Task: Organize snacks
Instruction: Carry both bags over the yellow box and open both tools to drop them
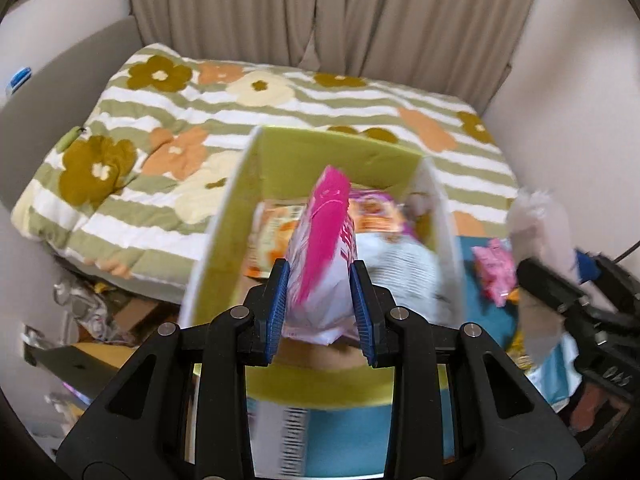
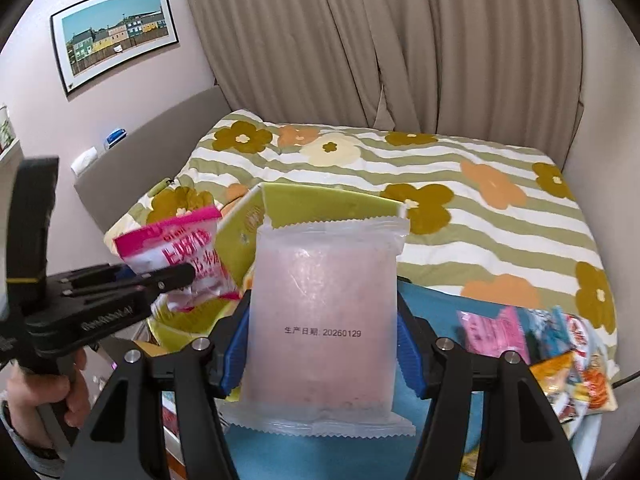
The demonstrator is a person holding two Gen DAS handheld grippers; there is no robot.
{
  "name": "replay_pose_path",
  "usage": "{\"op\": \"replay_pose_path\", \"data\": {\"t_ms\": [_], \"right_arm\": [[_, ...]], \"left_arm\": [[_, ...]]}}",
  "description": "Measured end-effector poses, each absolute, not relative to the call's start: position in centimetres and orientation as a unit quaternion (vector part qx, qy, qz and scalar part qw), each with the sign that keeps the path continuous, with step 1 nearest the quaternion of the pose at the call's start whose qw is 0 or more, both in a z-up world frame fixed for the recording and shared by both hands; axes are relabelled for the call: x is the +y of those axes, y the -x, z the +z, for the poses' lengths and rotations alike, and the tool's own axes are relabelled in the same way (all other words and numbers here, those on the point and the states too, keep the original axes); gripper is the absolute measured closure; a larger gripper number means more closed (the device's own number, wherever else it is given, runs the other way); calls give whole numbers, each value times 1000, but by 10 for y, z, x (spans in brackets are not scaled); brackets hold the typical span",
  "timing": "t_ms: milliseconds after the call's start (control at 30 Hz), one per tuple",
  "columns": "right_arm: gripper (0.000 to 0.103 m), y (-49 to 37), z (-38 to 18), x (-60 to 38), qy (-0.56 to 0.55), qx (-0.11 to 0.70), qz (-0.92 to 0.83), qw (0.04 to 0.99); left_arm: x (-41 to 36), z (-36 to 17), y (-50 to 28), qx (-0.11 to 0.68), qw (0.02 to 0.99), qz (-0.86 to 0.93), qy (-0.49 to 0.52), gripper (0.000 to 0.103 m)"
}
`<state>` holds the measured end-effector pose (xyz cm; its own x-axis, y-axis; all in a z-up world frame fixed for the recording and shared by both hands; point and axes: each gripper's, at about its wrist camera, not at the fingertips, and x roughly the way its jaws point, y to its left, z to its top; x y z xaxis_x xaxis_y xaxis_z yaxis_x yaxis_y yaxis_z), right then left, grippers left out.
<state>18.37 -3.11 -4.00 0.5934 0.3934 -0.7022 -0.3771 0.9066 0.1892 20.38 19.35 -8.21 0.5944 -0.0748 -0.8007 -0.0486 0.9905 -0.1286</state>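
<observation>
My left gripper (image 1: 320, 300) is shut on a pink-and-white snack packet (image 1: 320, 256) and holds it over the green box (image 1: 340, 146), which holds several snack packs. My right gripper (image 2: 322, 344) is shut on a frosted pale-pink snack pouch (image 2: 322, 320) with a printed date, held upright to the right of the box (image 2: 304, 204). In the right wrist view the left gripper (image 2: 176, 276) with its pink packet (image 2: 180, 256) is at the box's left side. In the left wrist view the right gripper (image 1: 560, 284) and its pouch (image 1: 536, 220) are at the right.
The box stands on a blue surface (image 2: 432, 304) in front of a bed with a flowered striped quilt (image 2: 480, 208). Several loose snack packs (image 2: 560, 360) lie on the blue surface at the right. Beige curtains (image 2: 400, 40) hang behind. Clutter lies on the floor (image 1: 100, 308) to the left.
</observation>
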Motion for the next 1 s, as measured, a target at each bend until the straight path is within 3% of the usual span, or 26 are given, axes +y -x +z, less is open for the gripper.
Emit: {"op": "replay_pose_path", "data": {"t_ms": [200, 233, 267, 300, 333, 867, 933, 1000], "right_arm": [[45, -200, -50, -1, -21, 413, 200, 888], [45, -201, -53, 2, -22, 416, 197, 888], [45, -202, -56, 4, -22, 420, 192, 887], [45, -202, -60, 5, -24, 425, 187, 885], [45, -204, -61, 5, -25, 428, 184, 884], [44, -239, -87, 21, -35, 478, 164, 862], [34, -243, -94, 23, -47, 485, 166, 858], [1, -243, -96, 21, -66, 478, 177, 858]], "left_arm": [[213, -113, -231, 482, 874, -36, 53, 73], [214, -117, -233, 485, 872, -38, 50, 58], [214, -122, -234, 490, 870, -41, 46, 23], [214, -124, -233, 490, 870, -42, 44, 6], [215, -124, -231, 484, 873, -43, 44, 1], [229, -137, -228, 495, 865, -70, 36, 1], [230, -139, -230, 497, 864, -69, 33, 1], [229, -143, -231, 500, 863, -69, 29, 1]]}}
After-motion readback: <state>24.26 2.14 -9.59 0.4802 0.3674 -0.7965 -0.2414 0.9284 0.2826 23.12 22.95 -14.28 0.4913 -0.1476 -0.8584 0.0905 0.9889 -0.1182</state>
